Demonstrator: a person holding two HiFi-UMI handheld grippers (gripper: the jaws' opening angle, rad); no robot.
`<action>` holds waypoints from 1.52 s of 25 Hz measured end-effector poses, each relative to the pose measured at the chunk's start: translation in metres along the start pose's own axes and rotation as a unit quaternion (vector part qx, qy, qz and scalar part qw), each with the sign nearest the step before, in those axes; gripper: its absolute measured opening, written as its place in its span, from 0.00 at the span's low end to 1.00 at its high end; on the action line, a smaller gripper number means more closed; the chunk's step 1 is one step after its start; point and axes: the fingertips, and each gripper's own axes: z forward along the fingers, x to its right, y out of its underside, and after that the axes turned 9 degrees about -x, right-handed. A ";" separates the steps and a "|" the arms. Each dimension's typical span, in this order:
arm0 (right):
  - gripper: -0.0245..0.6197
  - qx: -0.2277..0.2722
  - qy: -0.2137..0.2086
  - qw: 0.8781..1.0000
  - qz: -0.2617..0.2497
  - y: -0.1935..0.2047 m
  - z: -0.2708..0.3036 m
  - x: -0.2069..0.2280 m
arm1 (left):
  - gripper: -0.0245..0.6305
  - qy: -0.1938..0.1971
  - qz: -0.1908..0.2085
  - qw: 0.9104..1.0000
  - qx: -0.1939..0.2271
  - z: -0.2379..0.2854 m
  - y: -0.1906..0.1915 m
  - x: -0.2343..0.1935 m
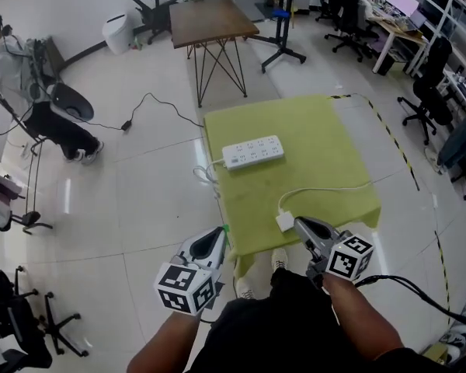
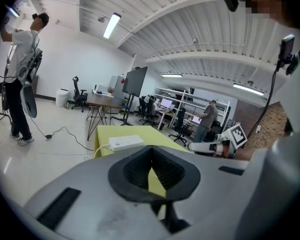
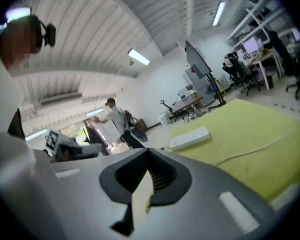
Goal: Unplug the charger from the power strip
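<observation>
Charger (image 1: 285,221) unplugged, both pairs of jaws together on nothing
It lies just left of the right gripper (image 1: 298,223) tips, with the strip (image 1: 252,151) well ahead of them and of the left gripper (image 1: 220,232). The task looks done, so avoid snagging the cable (image 1: 326,188).

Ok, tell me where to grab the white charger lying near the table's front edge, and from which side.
Pinch the charger across its body's two side faces, coming down from the near edge. It lies flat on the table, its cable leaves the far end, and the right tool is probably closest.
</observation>
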 end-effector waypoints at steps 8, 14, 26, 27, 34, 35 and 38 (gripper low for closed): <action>0.04 0.012 -0.080 0.996 -0.040 0.007 -0.073 -0.083 | 0.05 0.002 0.032 0.999 0.040 -0.002 -0.028 0.037; 0.04 -0.019 -0.054 0.990 -0.131 0.026 -0.125 -0.107 | 0.05 -0.035 0.012 0.998 0.056 -0.017 -0.021 0.048; 0.04 -0.035 -0.049 0.991 -0.123 0.108 -0.236 -0.116 | 0.05 -0.062 0.022 0.995 0.074 -0.053 0.016 0.151; 0.04 -0.036 -0.051 0.991 -0.122 0.113 -0.241 -0.116 | 0.05 -0.063 0.023 0.995 0.073 -0.055 0.021 0.157; 0.04 -0.034 -0.052 0.988 -0.140 0.124 -0.262 -0.123 | 0.05 -0.058 0.029 0.996 0.069 -0.069 0.044 0.193; 0.04 -0.034 -0.053 0.988 -0.142 0.125 -0.263 -0.124 | 0.05 -0.056 0.031 0.996 0.068 -0.069 0.047 0.198; 0.04 -0.033 -0.059 0.987 -0.144 0.127 -0.266 -0.126 | 0.05 -0.056 0.034 0.996 0.064 -0.072 0.054 0.206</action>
